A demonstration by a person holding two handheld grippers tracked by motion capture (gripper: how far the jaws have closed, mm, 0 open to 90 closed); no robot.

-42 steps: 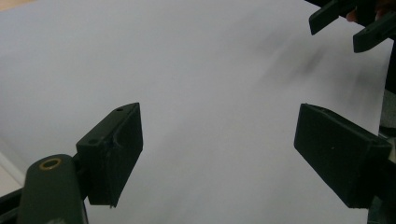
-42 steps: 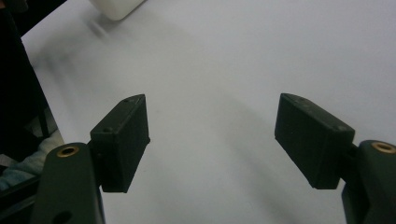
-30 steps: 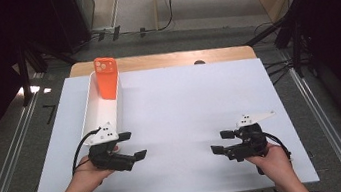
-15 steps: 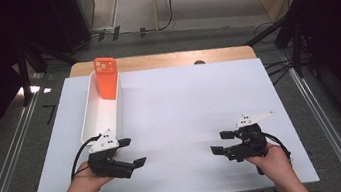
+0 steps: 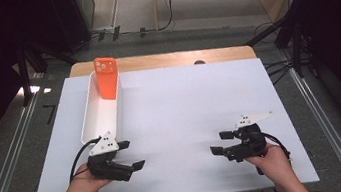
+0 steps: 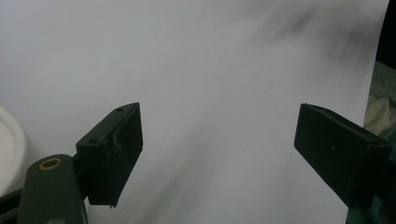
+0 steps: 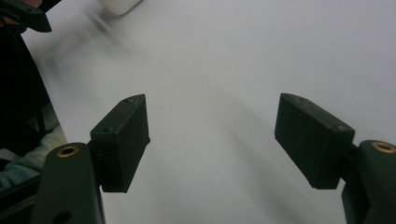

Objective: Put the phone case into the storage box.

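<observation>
Both your left gripper (image 5: 133, 156) and right gripper (image 5: 217, 142) gape empty, and swinging left toward eleven o'clock probably clips the white tray (image 5: 92, 118), toppling the orange phone case (image 5: 106, 79).

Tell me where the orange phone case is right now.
In the high view the orange phone case stands propped in the far end of the long white tray at the table's left, far ahead of the left gripper.

White table (image 5: 201, 112), wooden edge (image 5: 163, 59)

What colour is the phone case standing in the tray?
Orange; the phone case shows best in the high view.
</observation>
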